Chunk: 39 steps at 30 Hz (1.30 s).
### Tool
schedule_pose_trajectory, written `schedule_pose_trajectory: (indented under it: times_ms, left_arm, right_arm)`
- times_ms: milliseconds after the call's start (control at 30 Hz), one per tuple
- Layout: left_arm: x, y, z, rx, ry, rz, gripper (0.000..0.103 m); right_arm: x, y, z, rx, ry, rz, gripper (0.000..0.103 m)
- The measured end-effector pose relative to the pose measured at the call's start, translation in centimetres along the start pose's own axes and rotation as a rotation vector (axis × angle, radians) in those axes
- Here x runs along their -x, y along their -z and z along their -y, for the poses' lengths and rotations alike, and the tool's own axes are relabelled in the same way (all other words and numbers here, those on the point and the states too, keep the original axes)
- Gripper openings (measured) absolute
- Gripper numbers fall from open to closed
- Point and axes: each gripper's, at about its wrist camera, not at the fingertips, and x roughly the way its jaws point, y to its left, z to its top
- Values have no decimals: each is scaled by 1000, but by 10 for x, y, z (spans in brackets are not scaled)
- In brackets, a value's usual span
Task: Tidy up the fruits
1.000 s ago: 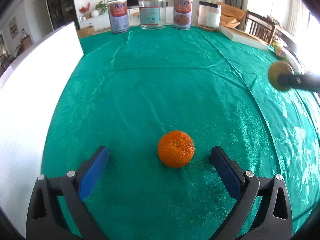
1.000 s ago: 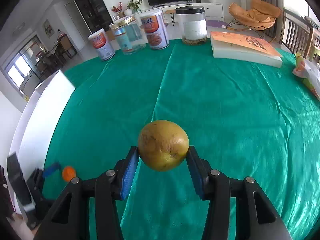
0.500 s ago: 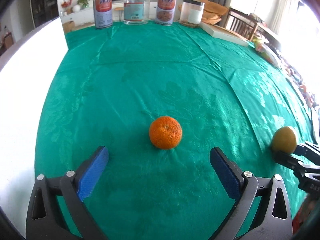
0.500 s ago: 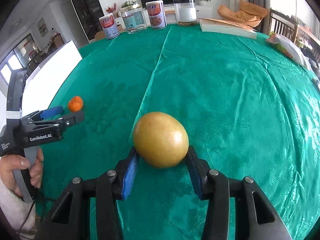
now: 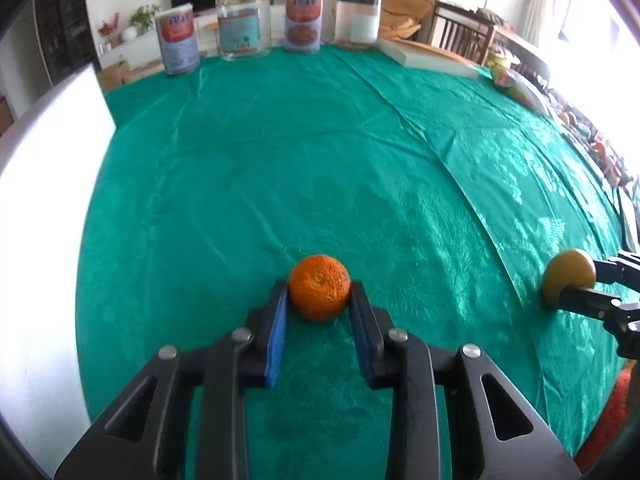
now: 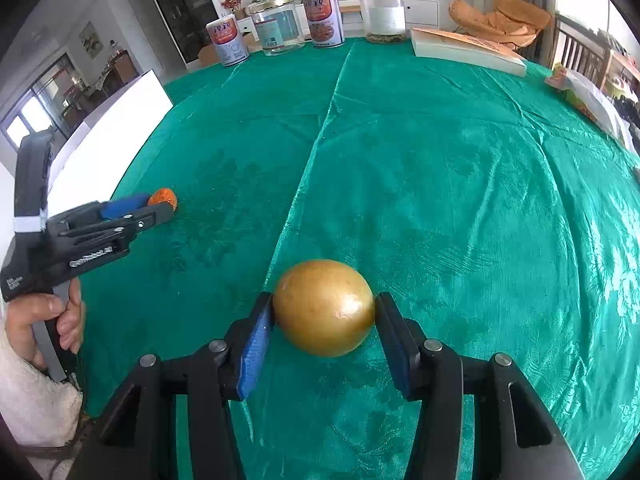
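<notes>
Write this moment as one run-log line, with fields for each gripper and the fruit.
left gripper: just closed on round orange tangerine | right gripper: gripping yellow-brown oval fruit | both fruits low over green tablecloth

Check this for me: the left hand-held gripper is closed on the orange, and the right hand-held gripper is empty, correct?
Not quite. The right hand-held gripper is not empty: the right wrist view shows its pads against a yellow-brown fruit. The left hand-held gripper is closed on the orange, as you said.
</notes>
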Motion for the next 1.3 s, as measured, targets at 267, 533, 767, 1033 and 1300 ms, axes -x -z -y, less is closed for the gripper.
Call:
schedule_pose_trajectory:
  times_ms: [267, 533, 767, 1033, 1300]
  left_arm:
    - [143, 12, -29, 215, 256, 95, 26]
    - [251, 20, -166, 394, 43, 172, 28]
    - [145, 53, -268, 560, -127, -119, 28]
    - [145, 75, -278, 572, -196, -139, 67]
    - [242, 72, -220, 368, -484, 129, 95]
  right_arm:
    - [70, -23, -52, 0, -216, 66, 51]
    - [83, -94, -241, 296, -463, 56, 51]
    - [-5, -102, -384, 548, -394, -111, 51]
    - [-46, -93, -410, 623, -315, -189, 55]
    - [27, -110, -382, 505, -308, -45, 97]
